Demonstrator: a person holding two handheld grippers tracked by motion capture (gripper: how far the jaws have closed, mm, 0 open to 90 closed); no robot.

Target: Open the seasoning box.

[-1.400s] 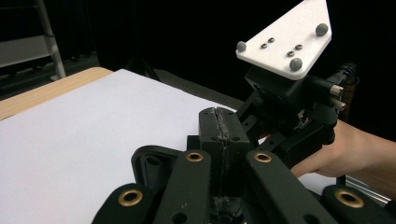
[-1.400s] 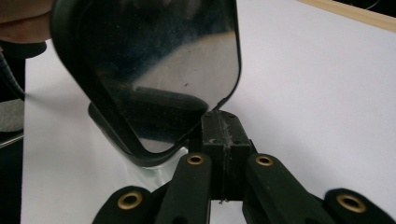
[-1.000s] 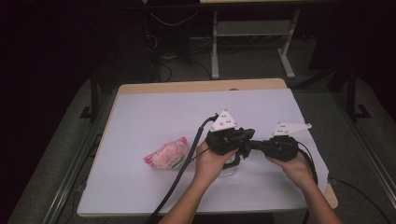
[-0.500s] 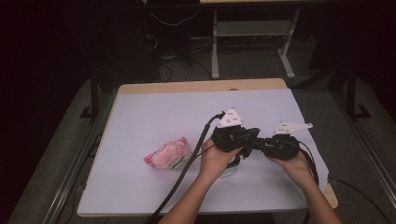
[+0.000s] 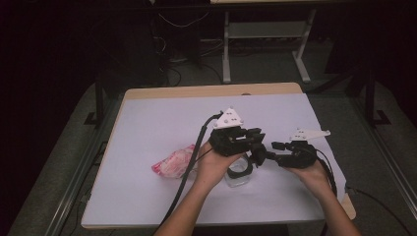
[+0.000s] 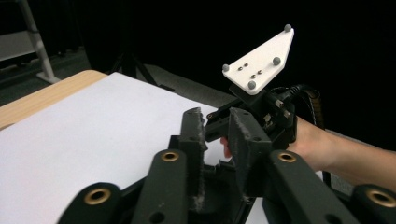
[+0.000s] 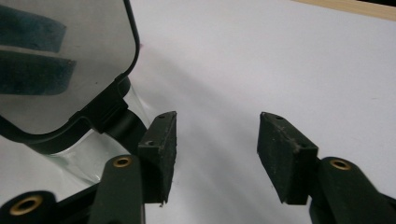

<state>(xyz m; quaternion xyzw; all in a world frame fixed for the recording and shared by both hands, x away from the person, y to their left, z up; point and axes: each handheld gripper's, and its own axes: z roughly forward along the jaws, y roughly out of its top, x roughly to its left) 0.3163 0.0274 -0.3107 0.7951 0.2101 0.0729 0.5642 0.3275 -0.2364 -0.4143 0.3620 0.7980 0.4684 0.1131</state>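
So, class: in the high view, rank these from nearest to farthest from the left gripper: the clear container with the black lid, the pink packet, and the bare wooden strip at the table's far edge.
1. Clear container with the black lid: just below the left gripper, toward the person.
2. Pink packet: to the left, past the cable.
3. Wooden strip: along the table's far edge.

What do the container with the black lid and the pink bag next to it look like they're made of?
The container looks like clear glass or hard plastic: the white table shows through its wall, and the wall glints in the right gripper view. Its black lid looks like glossy plastic with a reflective panel. The pink bag looks like thin crinkled plastic film, shiny in places.
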